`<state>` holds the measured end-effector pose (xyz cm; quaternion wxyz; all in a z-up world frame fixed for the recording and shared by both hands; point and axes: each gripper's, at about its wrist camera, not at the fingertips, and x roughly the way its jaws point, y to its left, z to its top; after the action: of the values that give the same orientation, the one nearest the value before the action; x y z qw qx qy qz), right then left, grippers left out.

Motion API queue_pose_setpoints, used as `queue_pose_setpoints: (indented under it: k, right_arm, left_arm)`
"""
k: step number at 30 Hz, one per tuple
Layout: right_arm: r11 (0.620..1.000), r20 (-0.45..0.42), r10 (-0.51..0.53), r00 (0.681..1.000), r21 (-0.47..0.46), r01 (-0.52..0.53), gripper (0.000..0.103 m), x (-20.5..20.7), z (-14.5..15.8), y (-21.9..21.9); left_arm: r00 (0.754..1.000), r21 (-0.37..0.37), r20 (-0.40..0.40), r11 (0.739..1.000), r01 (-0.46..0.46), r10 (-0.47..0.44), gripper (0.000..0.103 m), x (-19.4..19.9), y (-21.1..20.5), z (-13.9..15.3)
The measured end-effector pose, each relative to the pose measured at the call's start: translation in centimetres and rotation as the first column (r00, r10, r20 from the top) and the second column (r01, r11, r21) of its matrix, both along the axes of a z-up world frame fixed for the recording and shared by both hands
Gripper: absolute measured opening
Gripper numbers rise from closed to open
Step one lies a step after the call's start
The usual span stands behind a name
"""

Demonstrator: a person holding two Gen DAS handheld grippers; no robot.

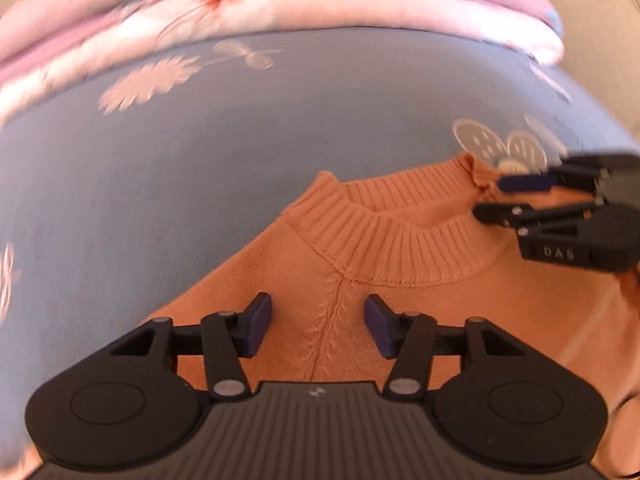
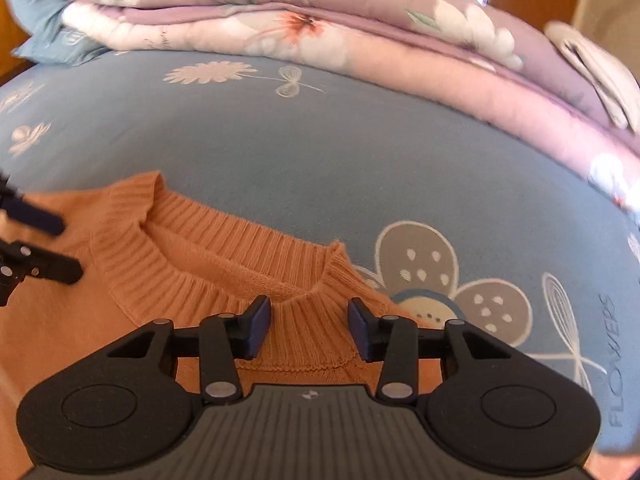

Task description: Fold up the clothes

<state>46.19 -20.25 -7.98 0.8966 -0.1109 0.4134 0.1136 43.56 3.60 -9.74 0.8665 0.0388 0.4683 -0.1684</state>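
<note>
The orange sweater (image 1: 400, 300) lies flat on the blue floral bedsheet (image 1: 180, 168), collar (image 1: 384, 240) away from the grippers. The left gripper (image 1: 319, 326) hangs above the chest seam just below the collar, jaws spread and empty; the right gripper (image 2: 309, 326) hangs above the collar's right end, jaws likewise spread. Beyond the collar lies a folded pink floral quilt (image 2: 320, 36).

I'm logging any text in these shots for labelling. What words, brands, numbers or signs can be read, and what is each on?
"DAS": raised letters on the black body of the right gripper, seen in the left wrist view.
"FLOWERS": printed sideways on the blue flower-patterned bedsheet, beside a line-drawn flower.
Small white logo mark on each gripper's ribbed grey housing: a symbol, no letters.
Orange knitted sweater: no label or text visible.
</note>
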Motion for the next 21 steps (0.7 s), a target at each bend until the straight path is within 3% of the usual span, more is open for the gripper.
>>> queue_pose_setpoints:
  k: [2, 4, 7, 10, 12, 14, 16, 20, 21]
  right_arm:
    - [0.996, 0.015, 0.013, 1.0, 0.083, -0.015, 0.048, -2.7, 2.5, -0.4]
    - [0.994, -0.013, 0.033, 0.999, 0.101, -0.032, 0.053, -6.8, 3.8, -0.9]
    - [0.993, -0.057, 0.044, 0.997, 0.112, -0.037, 0.055, -13.2, 4.6, -1.6]
    - [0.99, -0.127, 0.006, 0.992, 0.138, 0.012, 0.055, -19.9, 4.6, -2.0]
    - [0.985, -0.181, -0.039, 0.983, 0.157, 0.068, 0.055, -24.1, 4.5, -2.4]
    - [0.976, -0.223, -0.063, 0.973, 0.189, 0.106, 0.056, -28.1, 4.5, -2.7]
    - [0.971, -0.238, -0.106, 0.965, 0.186, 0.153, 0.056, -31.3, 4.5, -2.7]
    - [0.96, -0.243, -0.131, 0.961, 0.211, 0.184, 0.062, -36.4, 5.3, -2.7]
    - [0.956, -0.248, -0.132, 0.96, 0.223, 0.189, 0.064, -37.3, 5.5, -2.7]
  left_arm:
    - [1.0, -0.037, -0.003, 0.999, -0.01, 0.01, 0.051, -1.9, 1.0, 1.7]
    - [0.998, -0.068, -0.059, 0.998, 0.0, -0.004, 0.055, -5.1, 1.8, 2.2]
    - [0.991, -0.099, -0.129, 0.995, 0.008, -0.021, 0.055, -11.0, 1.8, 0.9]
    - [0.99, -0.074, -0.139, 0.997, -0.01, -0.001, 0.056, -16.3, 1.7, -1.3]
    - [0.986, -0.048, -0.157, 0.996, -0.071, 0.063, 0.055, -18.0, 2.3, -3.2]
    - [0.986, -0.124, -0.124, 0.984, -0.13, 0.114, 0.058, -18.7, 3.4, -3.6]
    - [0.962, -0.135, -0.184, 0.965, -0.225, 0.199, 0.055, -18.9, 4.0, -2.4]
    - [0.984, -0.159, -0.085, 0.972, -0.17, 0.158, 0.06, -22.6, 4.8, 1.3]
    - [0.986, -0.125, -0.056, 0.979, -0.163, 0.157, 0.06, -23.6, 5.5, 1.9]
